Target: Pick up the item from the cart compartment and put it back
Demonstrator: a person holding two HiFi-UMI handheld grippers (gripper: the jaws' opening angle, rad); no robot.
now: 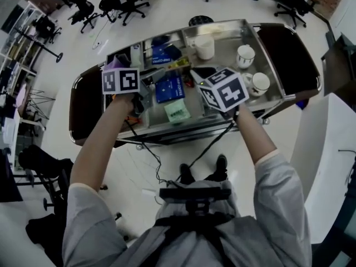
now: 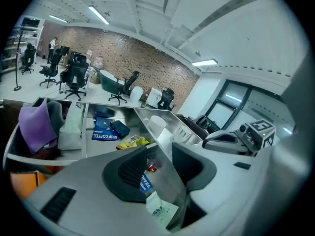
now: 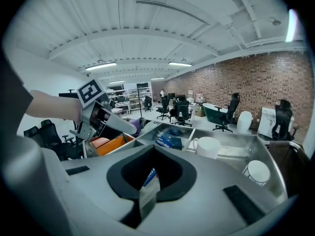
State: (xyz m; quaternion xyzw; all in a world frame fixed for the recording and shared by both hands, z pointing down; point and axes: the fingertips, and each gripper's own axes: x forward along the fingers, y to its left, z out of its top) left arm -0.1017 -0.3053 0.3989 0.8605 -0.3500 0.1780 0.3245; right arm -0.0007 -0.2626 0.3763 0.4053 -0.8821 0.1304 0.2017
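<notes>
Office room backed by a red-brown brick wall [image 2: 147,58]
Black swivel office chairs [image 1: 125,4] stand on the pale glossy floor [image 1: 167,15]. A dark green tub armchair [image 3: 219,113] sits near the brick wall. Long ceiling strip lights [image 2: 98,14] glow overhead.

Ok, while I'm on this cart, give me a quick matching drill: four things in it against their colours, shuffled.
Things:
1 cloth
2 drip coffee pack
3 tall cup
4 sachet

Colours:
A white
B purple
C blue
D pale green

Pairs: 1-B, 2-C, 3-A, 4-D.
</notes>
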